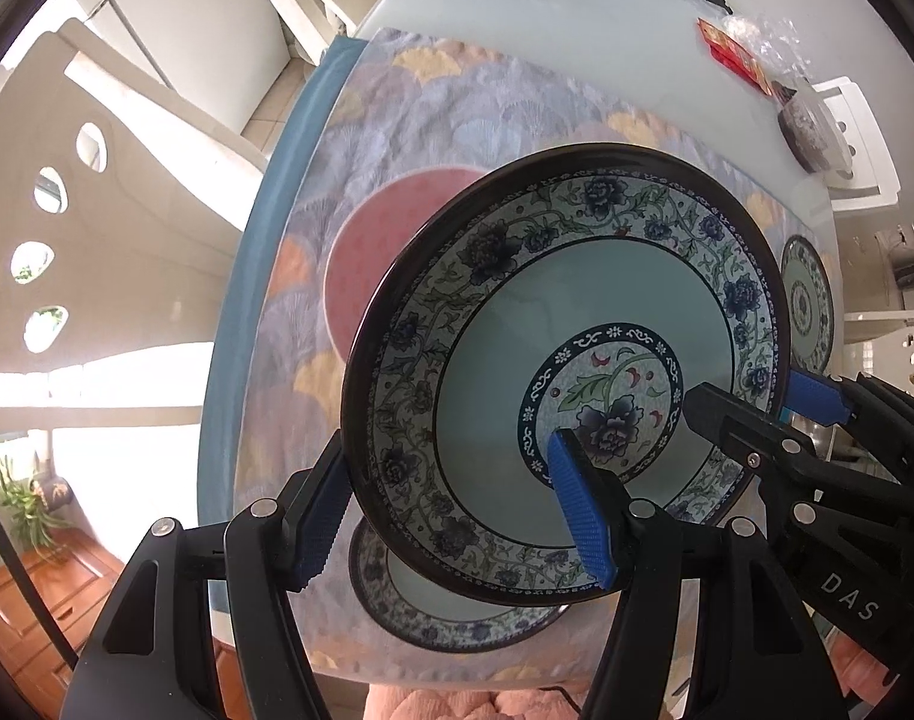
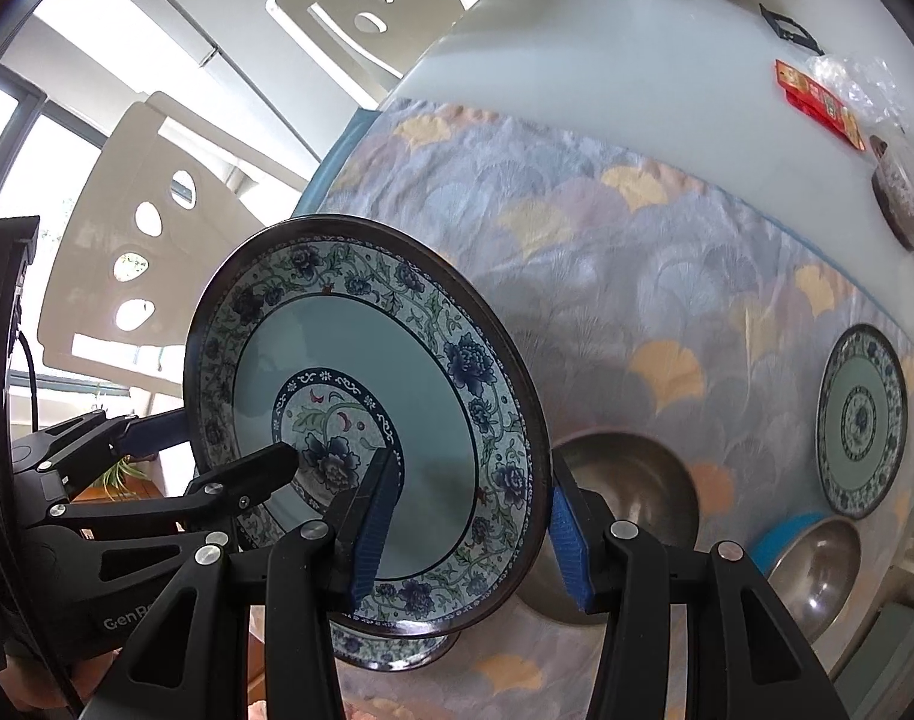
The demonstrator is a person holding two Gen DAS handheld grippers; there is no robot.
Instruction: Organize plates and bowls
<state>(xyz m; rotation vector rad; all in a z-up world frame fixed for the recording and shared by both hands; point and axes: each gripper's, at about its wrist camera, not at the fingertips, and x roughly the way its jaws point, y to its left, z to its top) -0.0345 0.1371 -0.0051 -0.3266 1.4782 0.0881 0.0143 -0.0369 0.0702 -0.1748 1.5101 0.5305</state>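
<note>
A large blue-and-white floral plate (image 1: 577, 288) (image 2: 348, 348) hangs tilted above the table. My left gripper (image 1: 450, 444) (image 2: 234, 438) is shut on its rim, one blue pad inside the plate and one outside. My right gripper (image 2: 475, 462) (image 1: 748, 393) is shut on the opposite rim the same way. A second floral plate (image 1: 432, 606) (image 2: 390, 651) lies on the cloth right below the lifted one. A smaller floral plate (image 2: 862, 420) (image 1: 808, 300) lies off to the right. Two steel bowls (image 2: 631, 480) (image 2: 817, 570) sit near my right gripper.
A flowered cloth (image 2: 667, 252) covers the near part of a pale glass table (image 1: 547, 18). A pink round disc (image 1: 366, 258) lies on the cloth. Farther back lie a dark bowl (image 2: 901, 198), a red packet (image 2: 817, 99) and clear plastic wrap. White chairs (image 1: 126, 180) stand at the left.
</note>
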